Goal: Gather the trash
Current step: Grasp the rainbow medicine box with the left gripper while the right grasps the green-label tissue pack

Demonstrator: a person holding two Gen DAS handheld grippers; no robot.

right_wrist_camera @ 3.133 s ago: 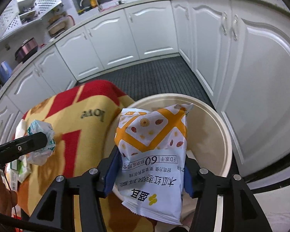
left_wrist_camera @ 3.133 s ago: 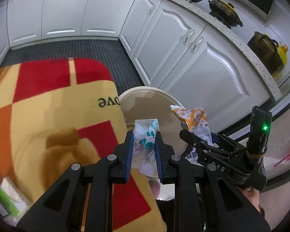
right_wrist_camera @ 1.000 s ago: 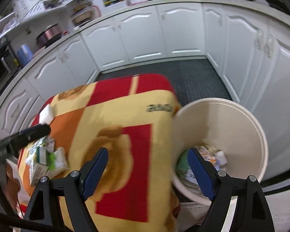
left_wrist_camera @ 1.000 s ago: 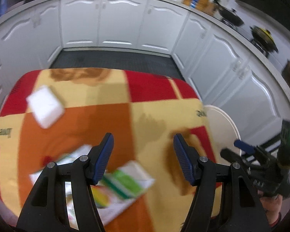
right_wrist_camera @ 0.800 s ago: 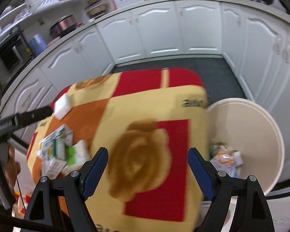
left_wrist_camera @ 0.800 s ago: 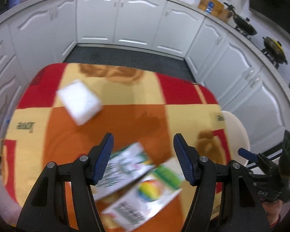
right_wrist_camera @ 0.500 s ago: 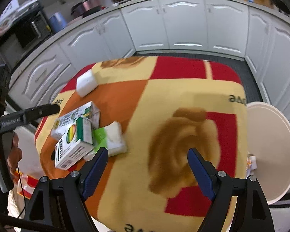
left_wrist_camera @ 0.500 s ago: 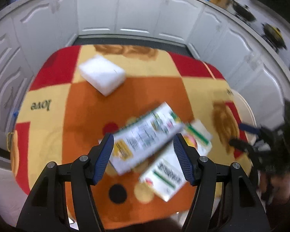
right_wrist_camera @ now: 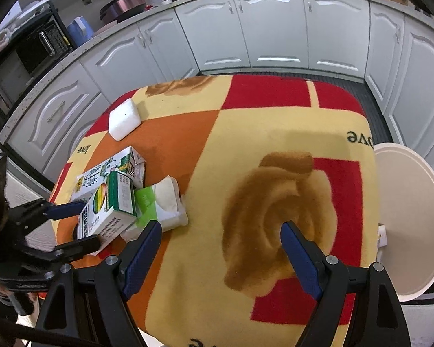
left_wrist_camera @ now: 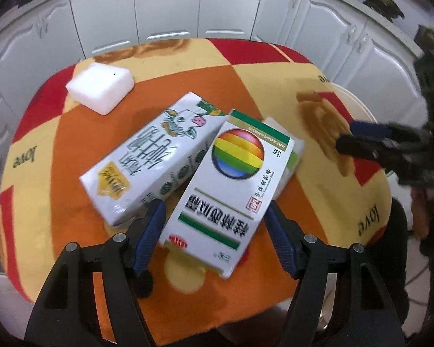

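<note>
A white box with a rainbow ball [left_wrist_camera: 231,185] lies on the table, leaning on a white drink carton [left_wrist_camera: 150,156] and on a green-and-white tissue pack [left_wrist_camera: 289,147]. My left gripper [left_wrist_camera: 214,225] is open, its jaws on either side of the box's near end. In the right wrist view the box [right_wrist_camera: 107,205], the carton [right_wrist_camera: 110,170] and the tissue pack [right_wrist_camera: 159,205] lie at the left, with the left gripper [right_wrist_camera: 72,222] around the box. My right gripper [right_wrist_camera: 220,237] is open and empty above the tablecloth, right of the pile.
A white foam block [left_wrist_camera: 99,86] [right_wrist_camera: 123,118] lies at the table's far left. The cream trash bin [right_wrist_camera: 410,219] stands beside the table's right edge. The table has a red, orange and yellow cloth [right_wrist_camera: 275,133]. White cabinets [right_wrist_camera: 269,29] ring the room.
Both grippers let go of their wrappers over the bin and swung back over the table. My left gripper came down around the rainbow box; my right gripper moved left toward the pile.
</note>
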